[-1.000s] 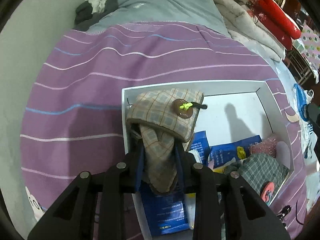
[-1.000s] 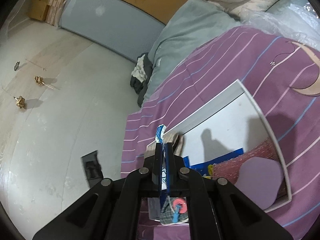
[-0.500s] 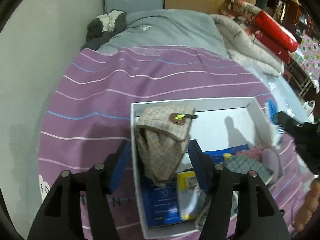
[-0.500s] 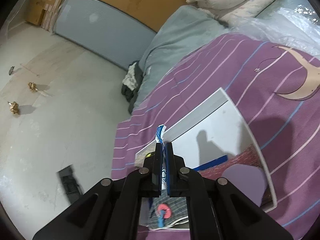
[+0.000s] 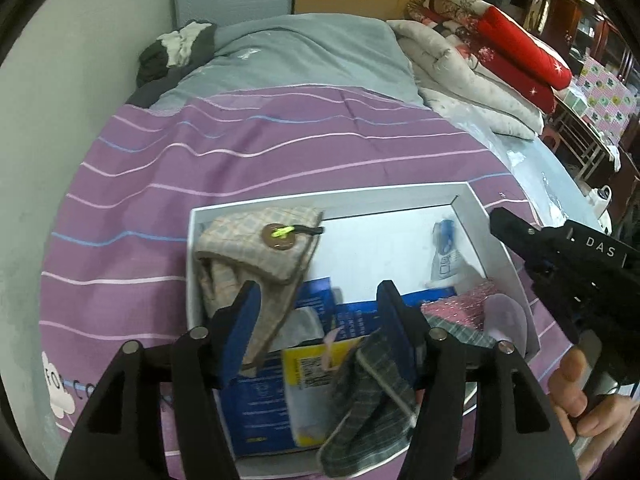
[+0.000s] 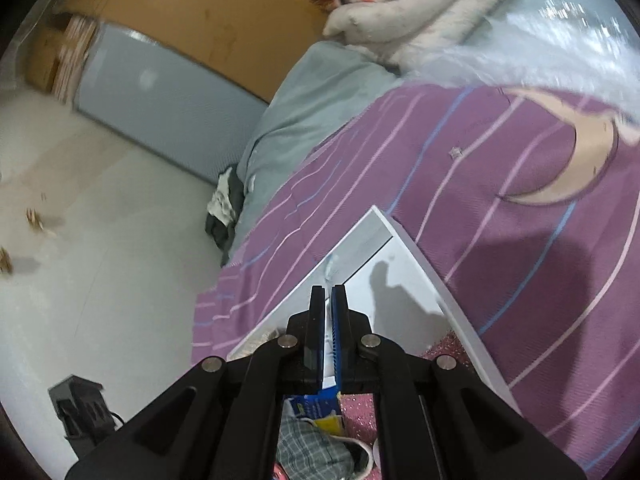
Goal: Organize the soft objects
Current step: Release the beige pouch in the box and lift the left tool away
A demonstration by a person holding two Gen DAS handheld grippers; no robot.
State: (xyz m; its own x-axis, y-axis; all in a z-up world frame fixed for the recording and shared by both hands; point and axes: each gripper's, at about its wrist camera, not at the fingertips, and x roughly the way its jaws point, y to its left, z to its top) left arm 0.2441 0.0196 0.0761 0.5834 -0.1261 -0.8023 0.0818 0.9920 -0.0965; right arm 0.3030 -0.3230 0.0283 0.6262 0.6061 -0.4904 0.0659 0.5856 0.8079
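Observation:
A white box [image 5: 320, 200] lies on the purple striped bedsheet [image 5: 200, 160]. A beige plaid slipper [image 5: 260, 248] rests in its left end, free of my left gripper [image 5: 318, 292], which hangs open just above and behind it. A grey-green plaid slipper [image 5: 368, 392], a pink glittery slipper [image 5: 472, 304] and blue packs [image 5: 256, 404] fill the near part of the box. My right gripper [image 6: 328, 290] is shut on a thin blue-and-white packet [image 6: 328, 344]. In the left wrist view that gripper [image 5: 496, 216] reaches in over the box's far right corner, with the packet [image 5: 444, 248] just off its tip.
A grey blanket [image 5: 304, 56] and folded red and white quilts [image 5: 500, 52] lie beyond the sheet. A pale wall [image 5: 52, 120] runs along the left. A person's hand [image 5: 576, 392] holds the right gripper at the lower right. A black object [image 6: 80, 408] sits by the wall.
My left jaws opened and let go of the beige slipper, which now lies in the box, and the gripper drew back. The right gripper came down over the box with the packet.

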